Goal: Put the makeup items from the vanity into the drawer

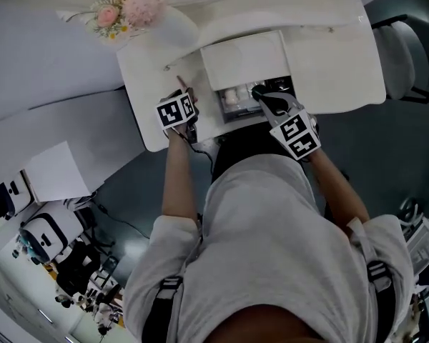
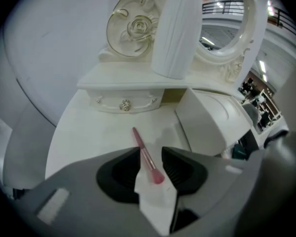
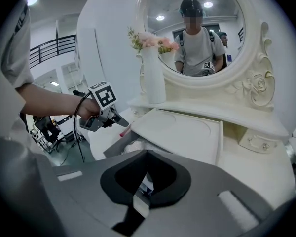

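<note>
A pink makeup brush (image 2: 140, 142) lies on the white vanity top (image 2: 89, 132), its bristle end toward me. My left gripper (image 2: 150, 156) hangs over it, open, with a jaw on each side of the brush and neither touching it. In the head view that gripper (image 1: 186, 95) is left of the open drawer (image 1: 220, 102), which holds pale items. My right gripper (image 3: 147, 174) is shut with nothing in it, and it hovers over the drawer (image 1: 259, 93). The right gripper view also shows the left gripper (image 3: 119, 120) above the brush (image 3: 124, 131).
A raised white lid panel (image 1: 244, 59) stands behind the drawer. A white vase of pink flowers (image 1: 139, 9) sits at the back left, beside the round mirror (image 3: 197, 28). A small knobbed drawer (image 2: 124, 104) lies beyond the brush. A grey chair (image 1: 404, 63) stands at the right.
</note>
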Available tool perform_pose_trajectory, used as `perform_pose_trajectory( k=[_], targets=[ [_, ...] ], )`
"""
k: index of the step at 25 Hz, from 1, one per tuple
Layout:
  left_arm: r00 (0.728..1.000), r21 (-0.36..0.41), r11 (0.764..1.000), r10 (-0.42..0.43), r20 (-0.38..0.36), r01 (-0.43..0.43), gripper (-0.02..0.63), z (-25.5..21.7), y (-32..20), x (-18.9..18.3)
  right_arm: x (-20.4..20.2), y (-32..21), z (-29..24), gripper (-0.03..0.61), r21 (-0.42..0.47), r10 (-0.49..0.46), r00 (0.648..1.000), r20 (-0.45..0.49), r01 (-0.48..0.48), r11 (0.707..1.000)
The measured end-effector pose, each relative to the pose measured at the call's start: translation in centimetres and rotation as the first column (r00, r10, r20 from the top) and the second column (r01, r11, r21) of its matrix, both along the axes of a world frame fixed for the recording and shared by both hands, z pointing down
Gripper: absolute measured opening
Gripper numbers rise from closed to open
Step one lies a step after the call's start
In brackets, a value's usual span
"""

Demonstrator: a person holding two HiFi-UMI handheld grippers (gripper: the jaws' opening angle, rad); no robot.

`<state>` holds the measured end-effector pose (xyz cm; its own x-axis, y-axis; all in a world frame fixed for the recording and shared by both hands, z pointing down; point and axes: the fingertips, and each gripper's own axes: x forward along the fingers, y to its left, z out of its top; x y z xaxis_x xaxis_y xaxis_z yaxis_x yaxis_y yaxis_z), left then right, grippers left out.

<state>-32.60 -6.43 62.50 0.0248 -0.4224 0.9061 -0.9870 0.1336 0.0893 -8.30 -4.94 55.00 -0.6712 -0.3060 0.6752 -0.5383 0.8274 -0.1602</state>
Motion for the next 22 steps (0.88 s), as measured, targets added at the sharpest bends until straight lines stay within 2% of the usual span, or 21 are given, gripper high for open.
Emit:
perform_pose_trajectory(
  k=[4, 9, 11, 17, 19, 22],
  targets=[
    [0.997, -0.052, 0.996, -0.070, -0.039, 0.068, 0.152, 1.6, -0.4, -0.6, 1.2, 0.1, 0.3, 0.000, -0.005, 0.047, 0.999, -0.012, -0.047, 0.999],
    [0.996, -0.115, 0.990, -0.087, -0.034, 0.082, 0.150, 3.2, -0.3, -0.7, 3.0, 0.5, 0.6, 0.000, -0.011, 0.099, 0.995, -0.027, -0.099, 0.995],
    [0.996, -0.121, 0.988, -0.093, -0.011, 0.091, 0.107, 3.3, -0.1, -0.9, 3.7, 0.6, 0.6, 0.000, -0.011, 0.115, 0.993, -0.032, -0.116, 0.993],
    [0.999, -0.123, 0.992, -0.034, 0.019, 0.036, 0.084, 3.3, -0.1, -0.9, 4.8, 0.9, 0.8, 0.000, -0.008, 0.139, 0.990, -0.033, -0.139, 0.990],
    [0.999, -0.122, 0.992, -0.011, 0.030, 0.015, 0.044, 3.4, 0.0, -0.7, 4.7, 1.0, 0.8, 0.000, -0.007, 0.136, 0.990, -0.030, -0.136, 0.991],
    [0.998, -0.118, 0.993, 0.023, 0.062, -0.015, 0.044, 3.4, 0.0, -0.4, 4.6, 1.2, 0.8, 0.000, -0.004, 0.128, 0.991, -0.027, -0.128, 0.992]
  ],
)
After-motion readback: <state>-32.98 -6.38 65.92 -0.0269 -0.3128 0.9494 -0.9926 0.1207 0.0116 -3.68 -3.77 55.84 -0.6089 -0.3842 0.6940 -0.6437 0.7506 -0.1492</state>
